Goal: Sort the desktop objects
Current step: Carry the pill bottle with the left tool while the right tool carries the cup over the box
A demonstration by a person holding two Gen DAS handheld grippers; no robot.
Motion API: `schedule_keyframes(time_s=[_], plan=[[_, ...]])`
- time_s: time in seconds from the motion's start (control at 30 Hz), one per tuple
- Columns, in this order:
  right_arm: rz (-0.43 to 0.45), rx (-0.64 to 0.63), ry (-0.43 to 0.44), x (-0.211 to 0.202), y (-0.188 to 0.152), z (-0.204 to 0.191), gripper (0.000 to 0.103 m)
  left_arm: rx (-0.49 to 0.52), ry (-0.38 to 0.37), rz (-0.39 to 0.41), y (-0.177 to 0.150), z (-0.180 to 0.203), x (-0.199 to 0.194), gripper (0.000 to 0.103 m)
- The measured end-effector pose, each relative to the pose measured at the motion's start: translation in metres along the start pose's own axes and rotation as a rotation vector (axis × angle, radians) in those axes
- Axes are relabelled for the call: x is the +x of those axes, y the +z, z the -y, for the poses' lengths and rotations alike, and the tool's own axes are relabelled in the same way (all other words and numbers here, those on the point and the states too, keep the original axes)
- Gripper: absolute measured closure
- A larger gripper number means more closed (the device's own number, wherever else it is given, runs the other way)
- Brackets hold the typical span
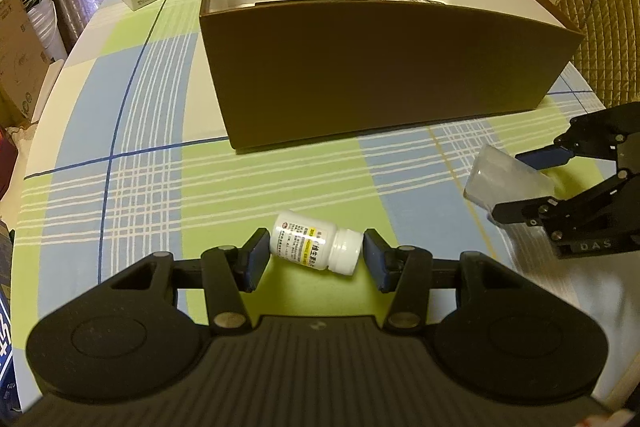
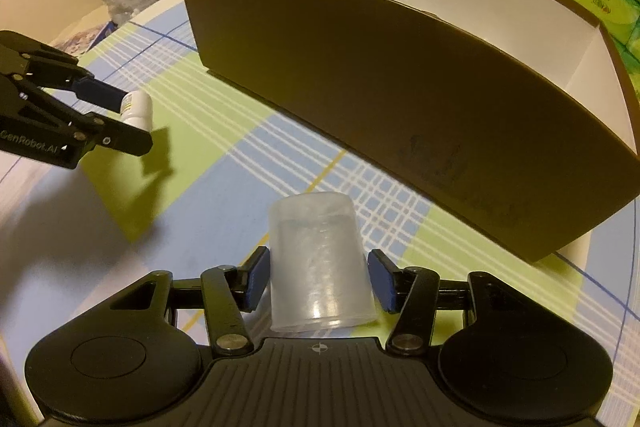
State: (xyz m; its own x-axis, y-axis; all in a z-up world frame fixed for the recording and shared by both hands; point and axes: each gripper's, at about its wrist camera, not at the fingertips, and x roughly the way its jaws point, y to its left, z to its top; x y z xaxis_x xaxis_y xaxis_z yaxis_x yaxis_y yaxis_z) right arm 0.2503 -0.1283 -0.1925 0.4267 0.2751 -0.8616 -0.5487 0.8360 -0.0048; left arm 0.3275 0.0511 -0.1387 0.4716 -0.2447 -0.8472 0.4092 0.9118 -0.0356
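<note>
Tongs, left wrist view: our left tongs (image 1: 316, 259) bracket the white pill bottle (image 1: 314, 247) end to end, base by one pad, cap by the other; contact unclear, so we cannot tell if they grip.
Bottle: on its side above the checked tabletop (image 1: 160, 163), just before the brown box (image 1: 380, 75).
Tongs, right wrist view: our right tongs (image 2: 318, 279) are closed on the translucent cup (image 2: 318, 267), pads pressing both sides.
Cup: held mouth toward us, near the box (image 2: 400, 99); likely both items go in there.
</note>
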Motion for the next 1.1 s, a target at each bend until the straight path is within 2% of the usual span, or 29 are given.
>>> schedule_keyframes(time_s=[0.2, 0.4, 0.7, 1.1], plan=[[-0.013, 0.041, -0.025, 0.01, 0.005, -0.001, 0.053, -0.008, 0.002, -0.009, -0.001, 0.002, 0.0, 0.057], [-0.024, 0.14, 0.006, -0.004, -0.001, 0.004, 0.054, -0.004, 0.0, -0.001, 0.0, 0.004, -0.006, 0.057], [0.055, 0.227, 0.026, -0.048, 0.0, 0.012, 0.053, 0.014, -0.012, 0.05, 0.014, 0.014, -0.027, 0.057], [0.173, 0.282, -0.005, -0.1, 0.026, 0.042, 0.053, 0.088, -0.033, 0.166, 0.06, 0.033, -0.054, 0.057]])
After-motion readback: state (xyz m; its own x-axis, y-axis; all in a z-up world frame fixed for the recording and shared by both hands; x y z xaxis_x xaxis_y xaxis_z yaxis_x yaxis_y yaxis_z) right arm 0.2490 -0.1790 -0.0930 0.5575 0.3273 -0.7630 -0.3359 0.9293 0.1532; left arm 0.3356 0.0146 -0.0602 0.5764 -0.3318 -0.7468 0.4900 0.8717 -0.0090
